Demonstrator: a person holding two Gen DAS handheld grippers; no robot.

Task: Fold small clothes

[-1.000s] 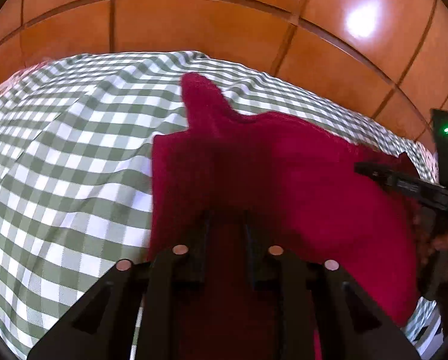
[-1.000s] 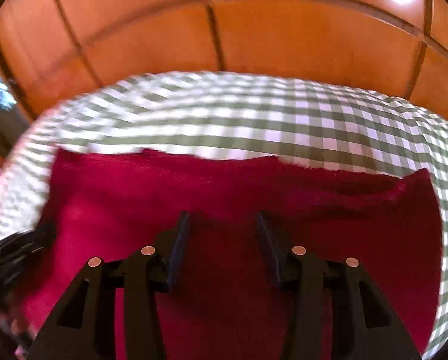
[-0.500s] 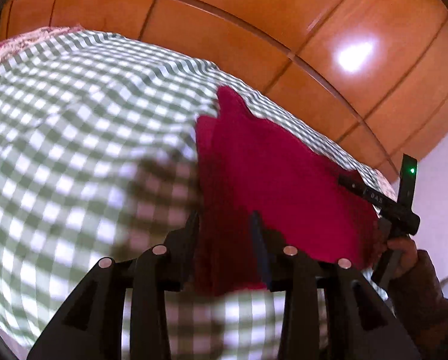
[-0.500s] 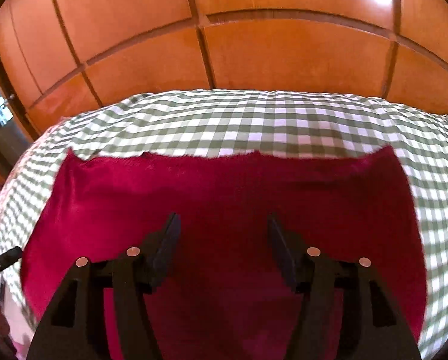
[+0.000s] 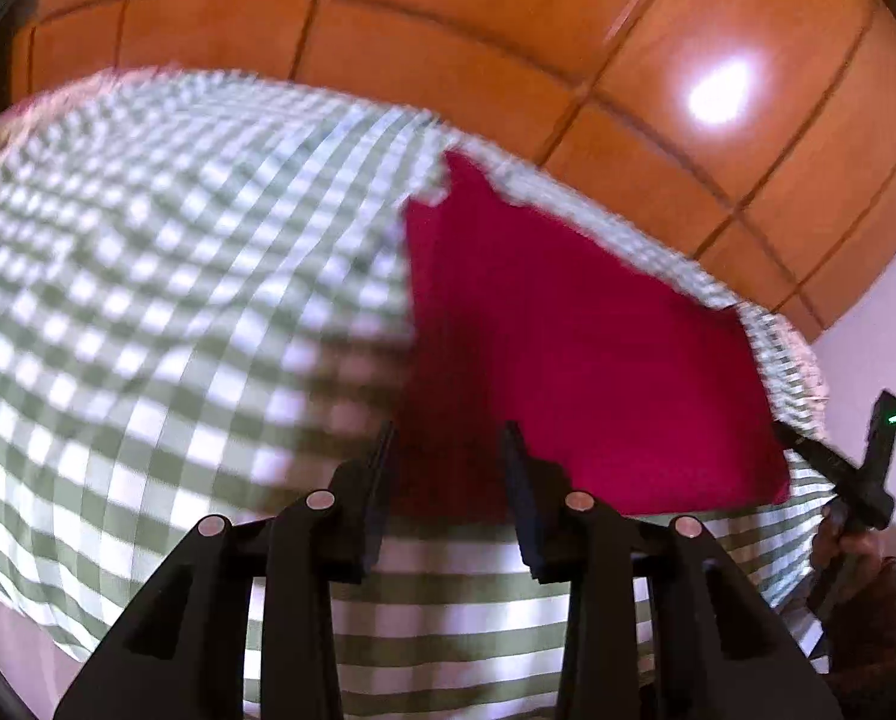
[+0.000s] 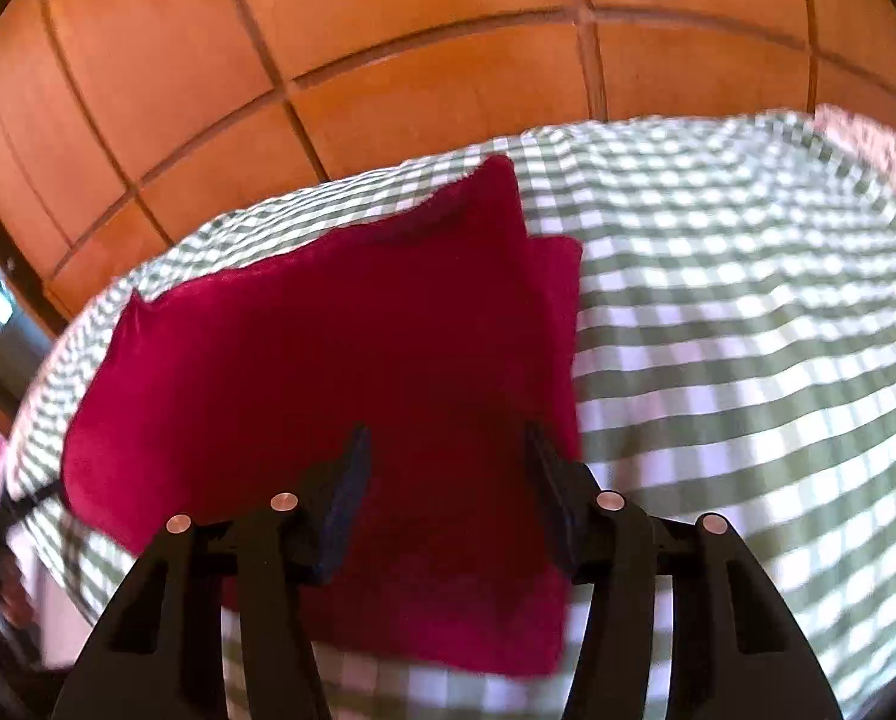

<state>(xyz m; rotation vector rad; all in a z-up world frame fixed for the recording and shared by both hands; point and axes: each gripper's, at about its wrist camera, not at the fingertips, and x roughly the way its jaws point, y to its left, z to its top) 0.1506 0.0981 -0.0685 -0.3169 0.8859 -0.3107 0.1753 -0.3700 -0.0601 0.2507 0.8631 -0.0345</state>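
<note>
With the red cloth [image 6: 327, 360] lying folded on the checked bedspread [image 6: 748, 330] and both the left gripper [image 5: 448, 450] and right gripper [image 6: 444, 456] spread apart holding nothing, edges should probably be squared up before the next fold gets pinched.

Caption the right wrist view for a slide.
Open right tool above a folded red garment on a green checked cloth.
</note>
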